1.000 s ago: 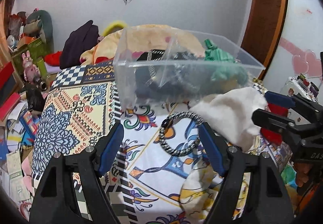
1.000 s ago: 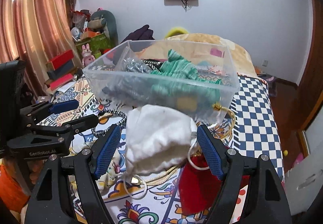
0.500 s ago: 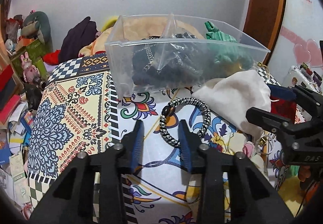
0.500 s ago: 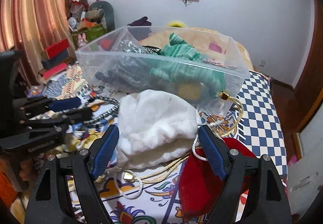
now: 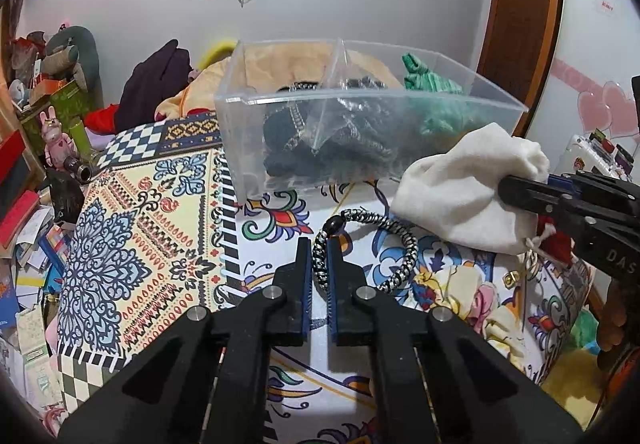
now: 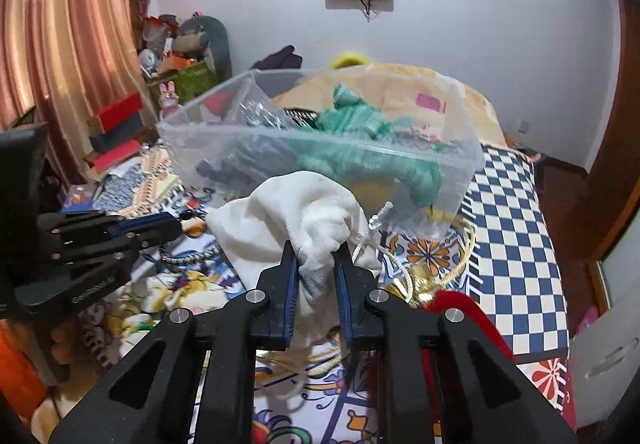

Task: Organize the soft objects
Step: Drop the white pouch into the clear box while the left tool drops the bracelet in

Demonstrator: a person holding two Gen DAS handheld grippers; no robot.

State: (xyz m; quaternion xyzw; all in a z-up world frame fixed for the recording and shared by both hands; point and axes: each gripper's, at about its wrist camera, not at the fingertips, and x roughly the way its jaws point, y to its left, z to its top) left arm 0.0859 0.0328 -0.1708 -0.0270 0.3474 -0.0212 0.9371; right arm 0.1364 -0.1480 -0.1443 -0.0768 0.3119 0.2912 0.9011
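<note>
- The right gripper (image 6: 315, 250) has its jaws clamped on a bunched fold of the white cloth pouch (image 6: 286, 212).
- Behind the pouch, a clear plastic bin (image 6: 460, 180) holds a green knit item (image 6: 360, 148) and dark items.
- The left gripper (image 6: 170, 226) is at left, above the patterned bedspread (image 6: 516, 228).

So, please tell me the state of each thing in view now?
Left tongs: shut on the braided bracelet.
Right tongs: shut on the white pouch.
Clear bin: open-topped, holding dark and green soft items.
Red pouch: lying on the bedspread.
</note>
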